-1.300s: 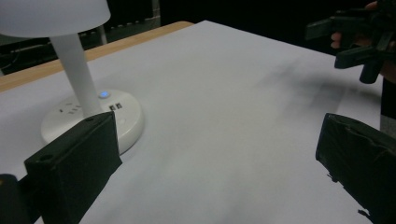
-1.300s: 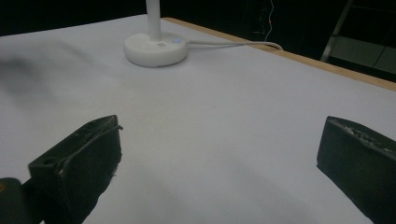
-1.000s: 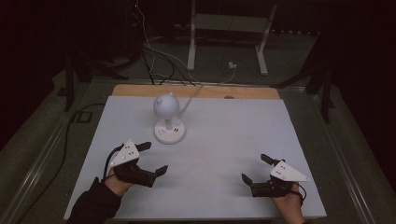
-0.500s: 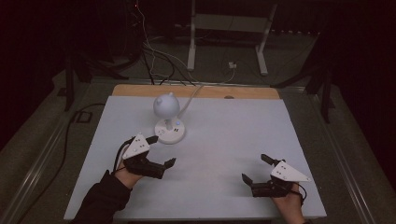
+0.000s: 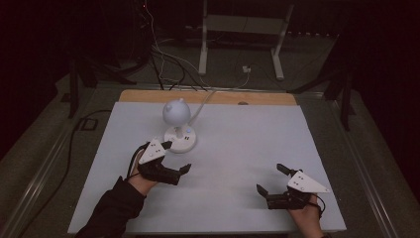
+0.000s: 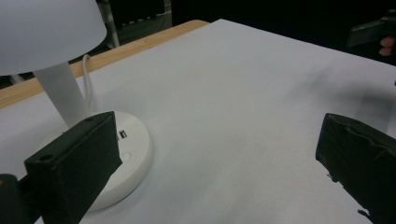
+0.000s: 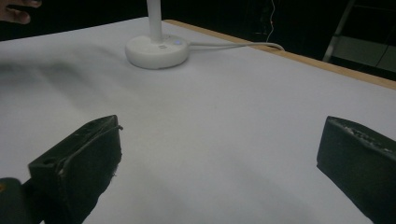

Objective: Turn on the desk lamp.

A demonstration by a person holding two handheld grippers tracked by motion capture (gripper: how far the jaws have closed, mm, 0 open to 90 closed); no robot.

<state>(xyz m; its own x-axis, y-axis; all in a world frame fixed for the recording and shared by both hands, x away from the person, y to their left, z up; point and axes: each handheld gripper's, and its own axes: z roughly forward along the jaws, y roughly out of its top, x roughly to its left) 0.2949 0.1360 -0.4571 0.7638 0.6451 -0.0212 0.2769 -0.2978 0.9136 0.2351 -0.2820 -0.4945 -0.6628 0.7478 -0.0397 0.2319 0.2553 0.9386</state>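
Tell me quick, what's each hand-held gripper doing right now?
Left hand-held gripper: open, holding nothing, beside the lamp base.
Right hand-held gripper: open, holding nothing, over bare table.

Bare table (image 5: 237, 148) right of the lamp (image 5: 177, 124); its base just beside the left gripper (image 5: 176, 157).

One camera looks down from high up, two sit low near the counter (image 5: 247, 148), all seeing the lamp (image 5: 179, 136).
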